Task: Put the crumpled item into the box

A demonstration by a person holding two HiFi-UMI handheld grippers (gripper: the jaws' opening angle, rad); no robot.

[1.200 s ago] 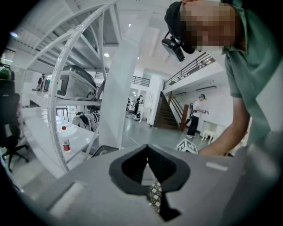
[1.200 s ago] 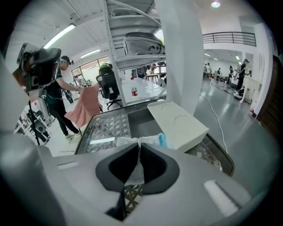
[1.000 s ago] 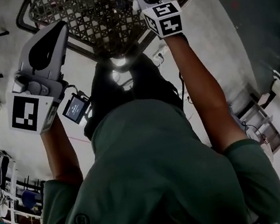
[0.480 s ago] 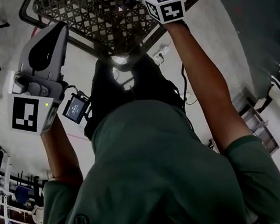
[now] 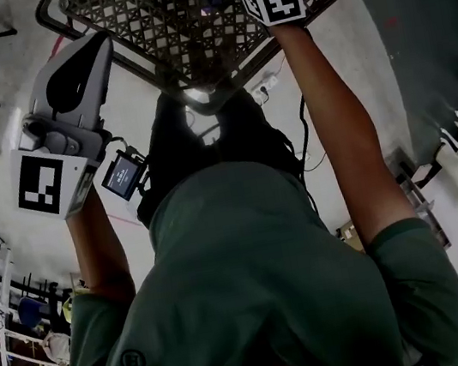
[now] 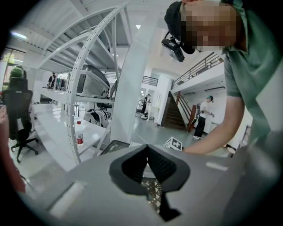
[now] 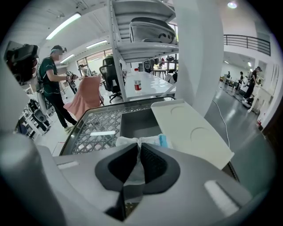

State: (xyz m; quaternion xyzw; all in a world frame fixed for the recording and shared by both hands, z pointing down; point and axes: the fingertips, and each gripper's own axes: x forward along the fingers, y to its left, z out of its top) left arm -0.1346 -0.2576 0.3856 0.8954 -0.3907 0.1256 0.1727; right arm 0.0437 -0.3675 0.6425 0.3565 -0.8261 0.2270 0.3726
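The right gripper [image 7: 138, 146] hung over the mesh bench [image 7: 95, 126], its fingers [image 7: 153, 163] just easing apart with the crumpled item [image 7: 148, 141] caught between them, white folds and a blue edge poking out past the tips. The item sat above the near edge of the grey box [image 7: 132, 121], beside the white lid [image 7: 190, 128]; whether it touched the rim was hard to tell. The left gripper [image 6: 147, 149] was held off to the side, fingers closed on nothing
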